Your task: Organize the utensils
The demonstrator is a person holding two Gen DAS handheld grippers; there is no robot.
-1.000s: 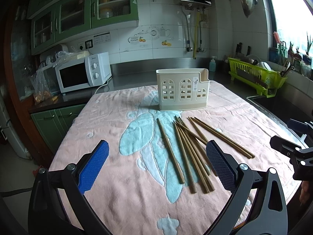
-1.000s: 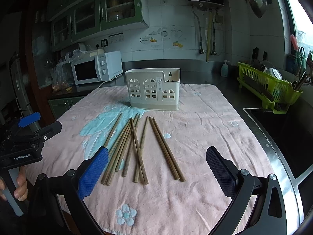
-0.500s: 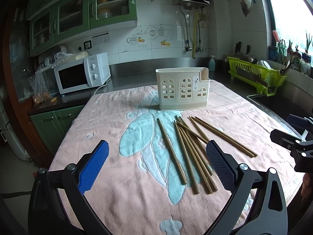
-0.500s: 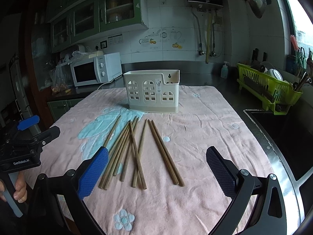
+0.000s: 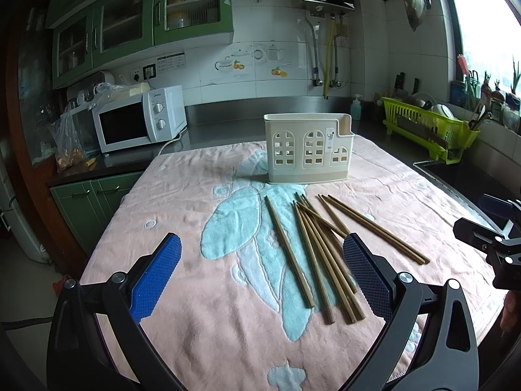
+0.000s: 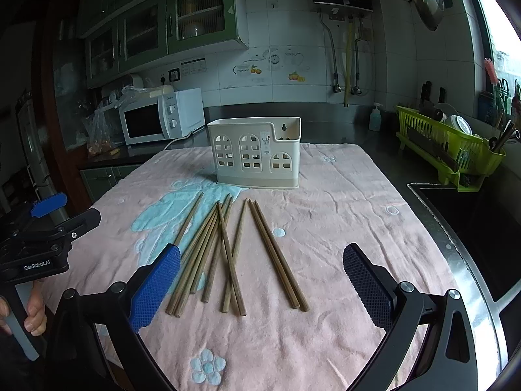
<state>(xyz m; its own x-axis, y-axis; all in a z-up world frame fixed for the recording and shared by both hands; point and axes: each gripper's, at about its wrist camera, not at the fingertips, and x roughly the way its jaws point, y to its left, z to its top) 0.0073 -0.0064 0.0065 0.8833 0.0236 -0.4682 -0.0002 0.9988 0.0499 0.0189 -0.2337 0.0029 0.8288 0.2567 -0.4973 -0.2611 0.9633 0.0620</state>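
Several brown wooden chopsticks [image 5: 320, 247] lie fanned on a pink towel [image 5: 202, 202], also in the right wrist view [image 6: 228, 247]. A cream plastic utensil holder [image 5: 307, 148] with arched cut-outs stands upright behind them, and shows in the right wrist view [image 6: 255, 156]. My left gripper [image 5: 262, 273] is open and empty, above the towel just left of the chopsticks' near ends. My right gripper [image 6: 260, 283] is open and empty, over the near ends of the chopsticks. Each gripper shows at the edge of the other's view.
A white microwave [image 5: 140, 122] stands on the back left counter. A green dish rack [image 6: 452, 145] sits at the right above a dark sink [image 6: 482, 228]. The towel's right edge meets a steel counter rim [image 6: 456, 247].
Both grippers have moved slightly forward and lower towards the chopsticks. Both stay open. The chopsticks and holder have not moved.
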